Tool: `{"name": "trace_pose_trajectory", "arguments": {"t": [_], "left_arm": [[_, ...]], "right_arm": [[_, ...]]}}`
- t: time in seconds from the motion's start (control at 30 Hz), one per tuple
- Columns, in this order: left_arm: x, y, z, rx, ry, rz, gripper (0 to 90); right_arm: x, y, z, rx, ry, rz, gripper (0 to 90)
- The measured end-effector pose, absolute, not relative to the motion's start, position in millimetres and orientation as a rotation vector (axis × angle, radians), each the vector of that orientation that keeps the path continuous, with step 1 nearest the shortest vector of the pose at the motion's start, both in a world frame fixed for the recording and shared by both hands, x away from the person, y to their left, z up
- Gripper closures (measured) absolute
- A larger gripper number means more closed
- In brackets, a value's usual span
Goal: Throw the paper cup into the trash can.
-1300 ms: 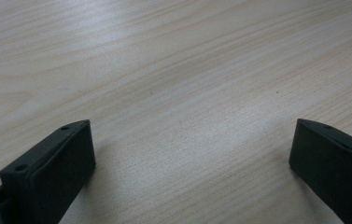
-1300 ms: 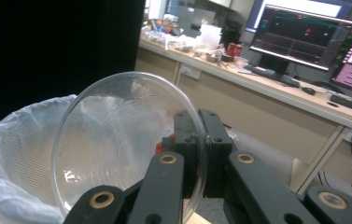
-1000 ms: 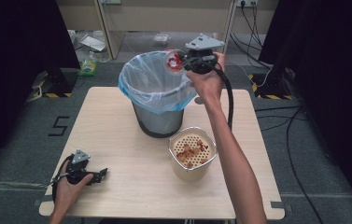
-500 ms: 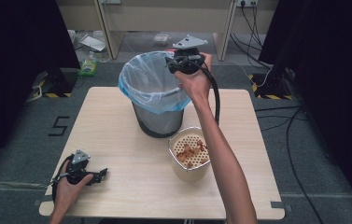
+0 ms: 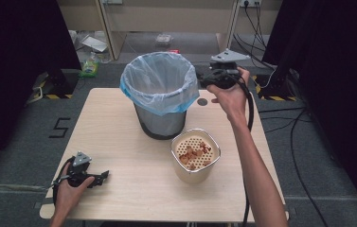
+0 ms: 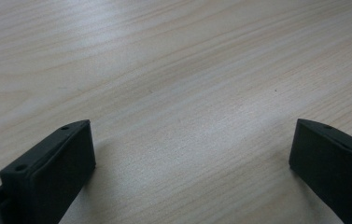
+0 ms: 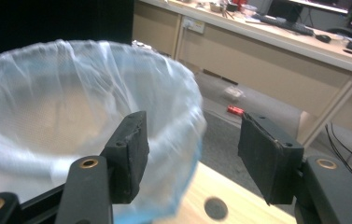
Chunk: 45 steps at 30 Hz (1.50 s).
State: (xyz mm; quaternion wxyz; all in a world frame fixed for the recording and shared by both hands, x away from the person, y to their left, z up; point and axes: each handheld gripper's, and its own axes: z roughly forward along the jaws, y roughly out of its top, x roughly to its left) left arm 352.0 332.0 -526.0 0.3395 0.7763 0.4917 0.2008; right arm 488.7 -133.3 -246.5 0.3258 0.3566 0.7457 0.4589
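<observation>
The bin (image 5: 159, 101), a grey one lined with a pale blue plastic bag, stands upright on the far middle part of the wooden surface (image 5: 119, 142), and its mouth is open to above. The right claw (image 5: 203, 81) is held in the air just beside the right rim of the bin, near the far edge of the surface, with the grey plate on its top. Its jaws have just been opening and now they stand apart, released, with nothing between them; in the right gripper view the right claw (image 7: 190, 147) looks over the rim of the bag (image 7: 71, 107), which appears a little blurred. In front of the bin, nearer to the person, stands a cream container (image 5: 195, 158) with a perforated insert, and some reddish-brown pieces (image 5: 192, 152) lie in it. The left claw (image 5: 101, 176) rests on the near left corner of the surface, well apart from the bin, and its jaws are wide open and empty over the bare wood.
</observation>
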Motion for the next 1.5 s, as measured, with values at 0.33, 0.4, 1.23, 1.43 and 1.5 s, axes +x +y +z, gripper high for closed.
{"name": "trace_pose_trajectory", "arguments": {"t": [0.33, 0.4, 1.23, 1.43, 1.5], "left_arm": [[352, 332, -526, 2.021, 1.281, 0.522, 0.0], [352, 332, -526, 2.022, 1.281, 0.522, 0.0], [352, 332, -526, 2.02, 1.28, 0.522, 0.0], [352, 332, -526, 2.021, 1.28, 0.522, 0.0], [352, 332, -526, 2.02, 1.28, 0.522, 0.0]], "right_arm": [[466, -182, -279, 0.995, 1.947, 1.142, 41.1], [462, -191, -288, 1.0, 1.94, 1.128, 41.0], [411, -245, -405, 1.153, 1.991, 1.006, 37.2], [401, -249, -430, 1.177, 2.031, 0.984, 36.2], [399, -251, -437, 1.182, 2.032, 0.971, 36.1]]}}
